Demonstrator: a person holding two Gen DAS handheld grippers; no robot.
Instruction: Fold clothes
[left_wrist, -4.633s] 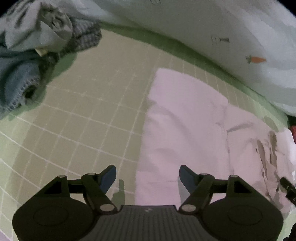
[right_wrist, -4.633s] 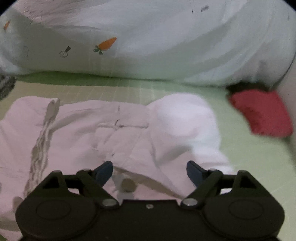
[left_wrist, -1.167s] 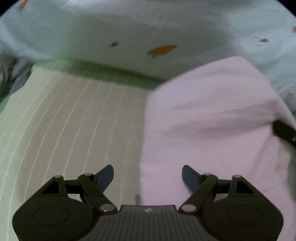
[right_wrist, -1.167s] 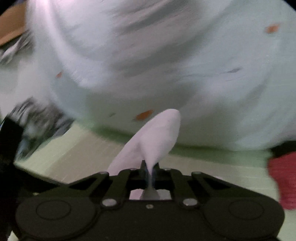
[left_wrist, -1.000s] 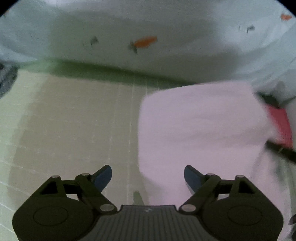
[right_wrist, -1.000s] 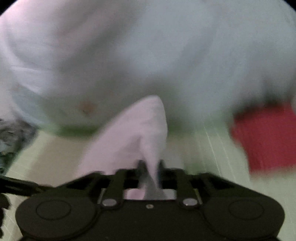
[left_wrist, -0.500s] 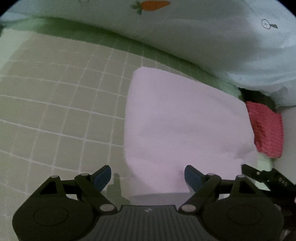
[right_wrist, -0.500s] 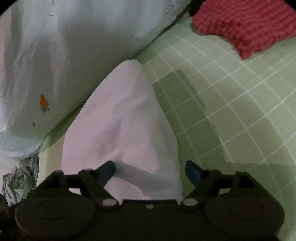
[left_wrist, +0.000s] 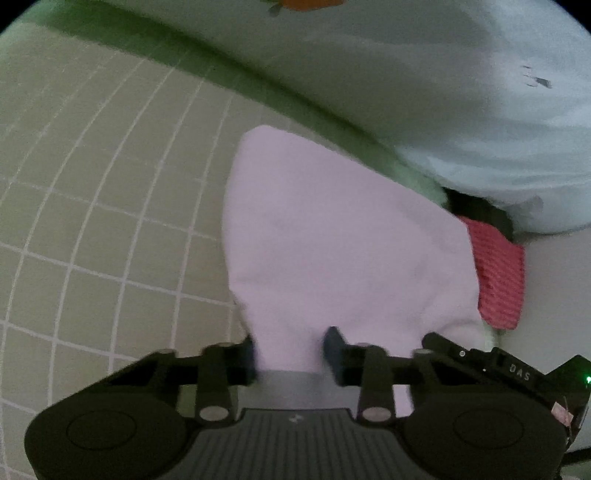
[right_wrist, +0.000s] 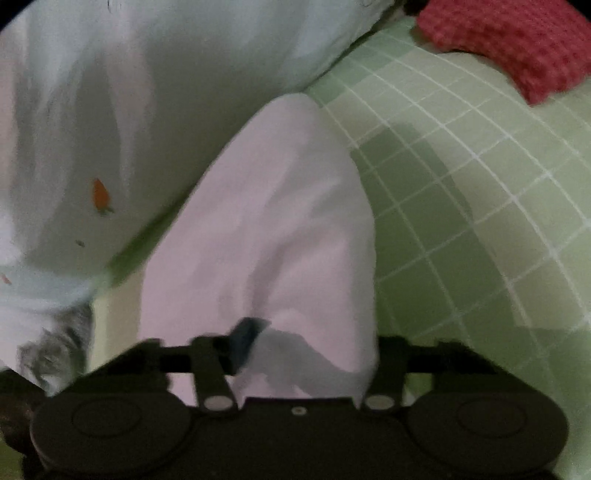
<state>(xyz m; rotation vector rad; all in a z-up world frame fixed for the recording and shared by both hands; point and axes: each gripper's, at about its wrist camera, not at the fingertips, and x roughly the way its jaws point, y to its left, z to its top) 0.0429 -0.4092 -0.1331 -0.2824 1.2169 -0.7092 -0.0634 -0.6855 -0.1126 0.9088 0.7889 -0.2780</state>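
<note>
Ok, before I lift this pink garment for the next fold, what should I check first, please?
1. The pink garment sits between the fingers of the left tool: ok.
2. The left tool is fully shut on it: cannot tell; a gap shows.
3. The right tool grips the garment: cannot tell; fabric hides one finger, only the other finger shows.
4. The garment lies apart from the red knit cloth: ok.
5. Bare green checked sheet beside the garment: ok.

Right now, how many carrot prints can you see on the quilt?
2: one at the top edge of the left view, one at the left of the right view. Folds may hide more.
</note>
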